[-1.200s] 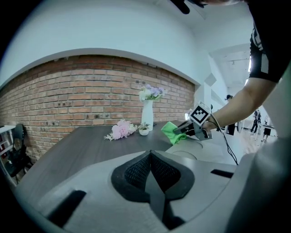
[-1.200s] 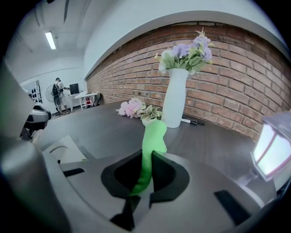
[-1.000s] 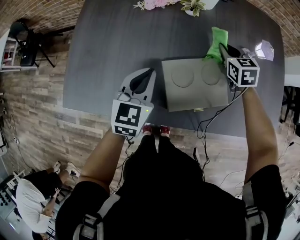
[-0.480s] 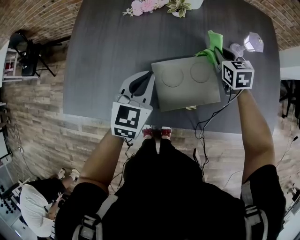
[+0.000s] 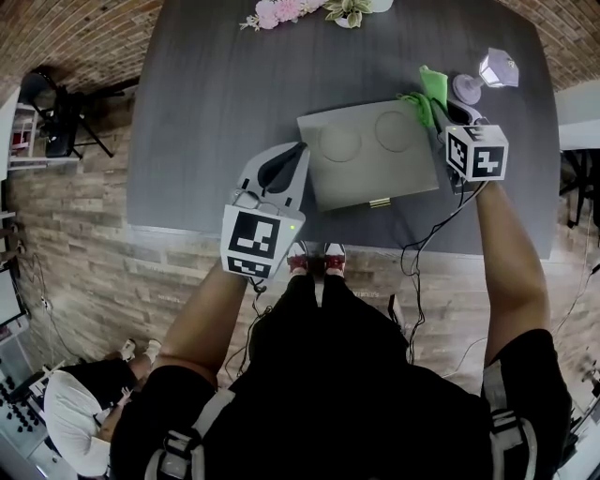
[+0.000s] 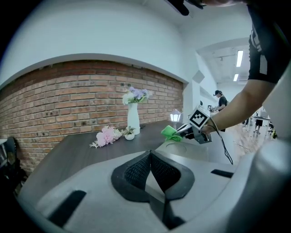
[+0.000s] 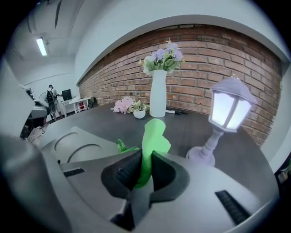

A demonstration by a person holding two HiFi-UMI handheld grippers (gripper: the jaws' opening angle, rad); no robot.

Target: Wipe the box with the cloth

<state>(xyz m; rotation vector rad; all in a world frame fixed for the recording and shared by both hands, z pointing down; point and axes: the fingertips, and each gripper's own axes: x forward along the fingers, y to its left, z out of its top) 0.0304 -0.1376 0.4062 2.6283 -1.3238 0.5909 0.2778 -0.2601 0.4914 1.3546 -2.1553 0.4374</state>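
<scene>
A flat grey box (image 5: pixel 367 152) with two round recesses in its lid lies on the dark table (image 5: pixel 216 103). My right gripper (image 5: pixel 437 112) is shut on a bright green cloth (image 5: pixel 427 97), held at the box's far right corner; the cloth (image 7: pixel 152 139) sticks up from between the jaws, with the box (image 7: pixel 79 143) to their left. My left gripper (image 5: pixel 285 165) is shut on nothing and hovers just left of the box. From it I see the cloth (image 6: pixel 171 133) and the right gripper (image 6: pixel 184 132) over the box (image 6: pixel 191 152).
A small lantern lamp (image 5: pixel 493 71) stands right of the box, close to the right gripper; it also shows as a lit lamp (image 7: pixel 223 119). A white vase of flowers (image 7: pixel 158 86) and pink blossoms (image 5: pixel 272 12) sit at the table's far edge. Cables (image 5: pixel 422 248) hang over the near edge.
The right gripper with the cloth has shifted along the box's right far corner, nearer the lamp. The left gripper has stayed put beside the box.
</scene>
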